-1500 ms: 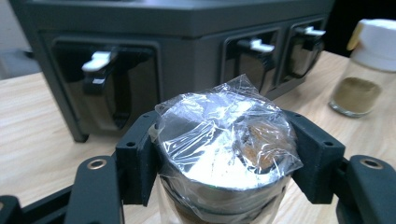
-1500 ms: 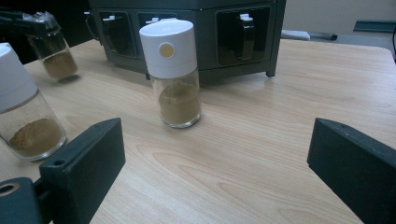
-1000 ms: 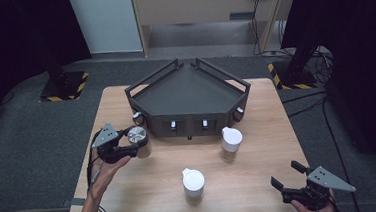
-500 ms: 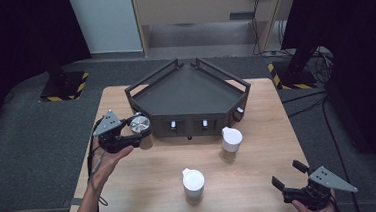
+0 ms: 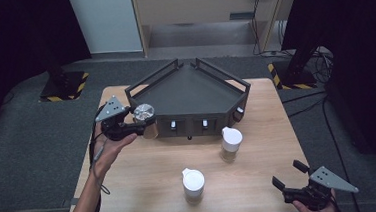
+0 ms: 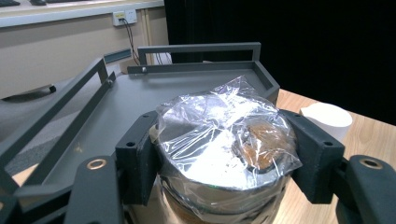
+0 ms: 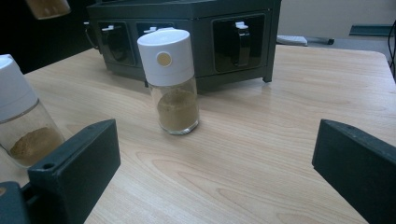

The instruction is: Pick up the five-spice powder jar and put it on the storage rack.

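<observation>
1. The left gripper point(image 5: 136, 123) is clamped on a jar point(image 5: 145, 120) whose top is sealed with crinkled clear film; in the left gripper view both black jaws press flat against the jar's point(image 6: 224, 154) sides just under the film, so the jar sits squarely between them.

2. The jar is held off the table point(image 5: 146, 184), above its left edge and just beside the front left corner of the dark grey rack point(image 5: 190, 88). Brownish contents show through the film, though what they are is hard to tell.

3. From the left gripper view the rack's point(image 6: 140, 98) flat top and rails lie straight beyond the jar (the jar's film sits roughly level with that top).

4. The right gripper point(image 5: 291, 176) is at the table's front right corner, its jaws spread wide and having just been opening further, with nothing between them.

5. In the right gripper view its jaws frame bare wood, and beyond them stands a white-capped spice jar point(image 7: 172, 79) with tan powder, upright in front of the rack's front face.

6. A second white-capped jar point(image 5: 193, 185) stands near the table's front edge, about midway along it, well apart from both grippers.
</observation>
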